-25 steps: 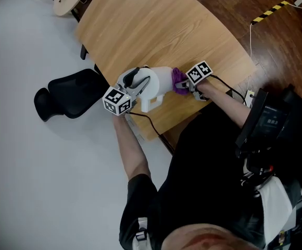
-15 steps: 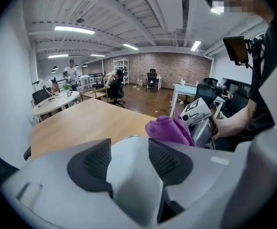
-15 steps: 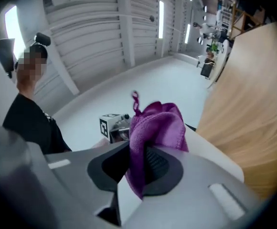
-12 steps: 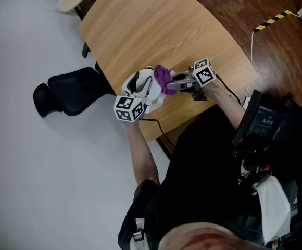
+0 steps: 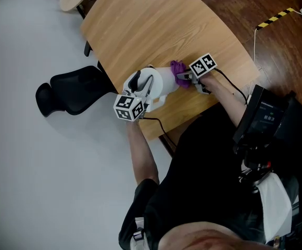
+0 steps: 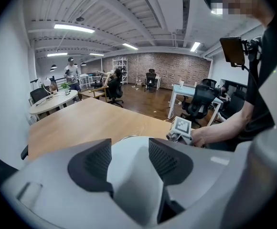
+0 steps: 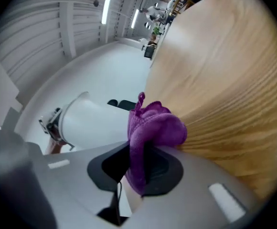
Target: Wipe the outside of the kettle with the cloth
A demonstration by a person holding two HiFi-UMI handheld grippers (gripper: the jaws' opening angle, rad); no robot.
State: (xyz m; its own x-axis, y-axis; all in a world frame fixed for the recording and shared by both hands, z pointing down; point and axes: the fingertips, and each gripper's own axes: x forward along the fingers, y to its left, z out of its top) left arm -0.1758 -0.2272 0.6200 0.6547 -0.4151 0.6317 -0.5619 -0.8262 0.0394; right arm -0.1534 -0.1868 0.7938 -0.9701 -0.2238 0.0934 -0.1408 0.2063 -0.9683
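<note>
Clamping the purple cloth [image 7: 154, 127], the right gripper [image 5: 184, 77] holds it against the kettle [image 5: 160, 81] on the table [image 5: 156, 30]; opposite, the left gripper [image 6: 129, 152], its jaws just closing, grips the kettle.

kettle [image 5: 162, 79]: 1, white
cloth [image 5: 178, 67]: 1, purple
tongs: 2, left tongs [image 6: 129, 156] and right tongs [image 7: 137, 168]
marker cubes: 2, left cube [image 5: 129, 108] and right cube [image 5: 202, 66], one per tongs
bench: 2, wooden bench [image 5: 156, 30] and round white bench [image 6: 52, 101]
black chair [image 5: 73, 90] beside wooden bench: 1
</note>
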